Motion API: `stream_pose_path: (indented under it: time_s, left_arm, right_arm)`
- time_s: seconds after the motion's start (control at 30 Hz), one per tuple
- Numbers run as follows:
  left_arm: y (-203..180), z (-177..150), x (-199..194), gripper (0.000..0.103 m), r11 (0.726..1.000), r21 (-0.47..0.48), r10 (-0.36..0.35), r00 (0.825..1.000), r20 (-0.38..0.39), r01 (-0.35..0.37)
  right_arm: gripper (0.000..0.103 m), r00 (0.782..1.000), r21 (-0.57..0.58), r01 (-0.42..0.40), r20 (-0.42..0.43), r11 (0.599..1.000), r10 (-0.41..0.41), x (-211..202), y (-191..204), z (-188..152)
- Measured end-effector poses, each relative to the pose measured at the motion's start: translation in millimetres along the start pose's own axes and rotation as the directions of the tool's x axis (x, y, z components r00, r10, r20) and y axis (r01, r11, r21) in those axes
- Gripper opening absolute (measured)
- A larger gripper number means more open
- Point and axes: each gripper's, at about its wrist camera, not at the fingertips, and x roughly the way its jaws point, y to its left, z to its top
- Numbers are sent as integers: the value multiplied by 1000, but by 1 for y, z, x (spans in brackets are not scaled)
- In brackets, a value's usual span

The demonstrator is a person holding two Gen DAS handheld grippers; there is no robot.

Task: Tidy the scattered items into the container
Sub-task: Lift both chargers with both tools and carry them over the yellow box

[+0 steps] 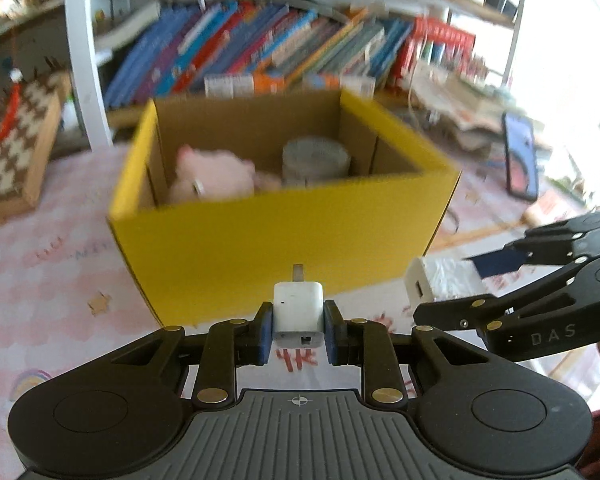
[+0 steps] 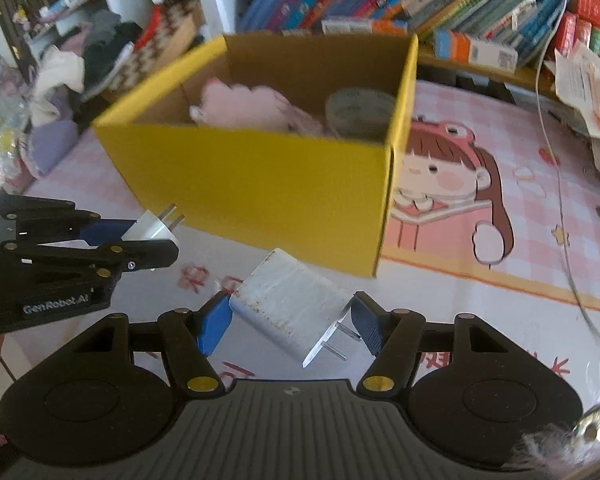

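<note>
Small charger (image 1: pixel 299 314) points prongs toward the yellow box (image 1: pixel 276 236), clamped in the left gripper (image 1: pixel 299 330) jaws; large charger (image 2: pixel 288 306) lies slantwise, prongs rightward, gripped between the right gripper (image 2: pixel 290 326) jaws.

- Box (image 1: pixel 284 240): yellow outside, brown inside.
- Plush toy (image 1: pixel 214 174): pink.
- Small charger (image 1: pixel 299 314): white.
- Large charger (image 2: pixel 288 304): white, rust-speckled.
- Counter (image 2: pixel 500 280): pink-and-white checked cloth, cartoon girl.
- Gripper pads (image 2: pixel 214 322): blue.

Each hand-held gripper (image 1: pixel 299 318) — black linkages, brass rivets, 2 blue pads (image 2: pixel 214 322).
</note>
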Motion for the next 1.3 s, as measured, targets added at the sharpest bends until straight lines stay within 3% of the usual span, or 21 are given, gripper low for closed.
stream_pose_path:
  time_s: [0.2,0.43,0.57,0.67,0.8,0.97,1.13,1.3]
  left_arm:
    - [7,30,-22,24,1000,14,-4,995,102,3]
    - [15,64,-48,24,1000,31,-11,975,220,4]
    - [15,81,-32,24,997,77,6,976,216,-23]
    - [20,89,-15,24,997,74,-9,984,176,-4]
    - [22,101,15,24,995,95,-4,994,106,-6]
    - [19,112,49,24,993,118,-10,999,32,6]
    - [21,112,66,24,995,94,-26,1000,-10,27]
    - [29,117,92,24,996,85,-6,996,-85,13]
  right_arm:
    - [63,995,-21,-48,85,999,50,-32,7,18]
    - [63,970,-68,-64,228,996,78,-58,6,65]
    - [63,963,-76,-59,258,995,77,-52,-1,98]
    - [63,960,-36,-87,263,996,94,-42,-10,126]
    - [63,963,28,-144,234,989,133,-16,-19,168]
    - [63,980,79,-168,124,983,157,37,-25,201]
    - [63,984,168,-176,34,970,173,83,-39,209]
    - [63,988,177,-128,-63,976,141,129,-45,212]
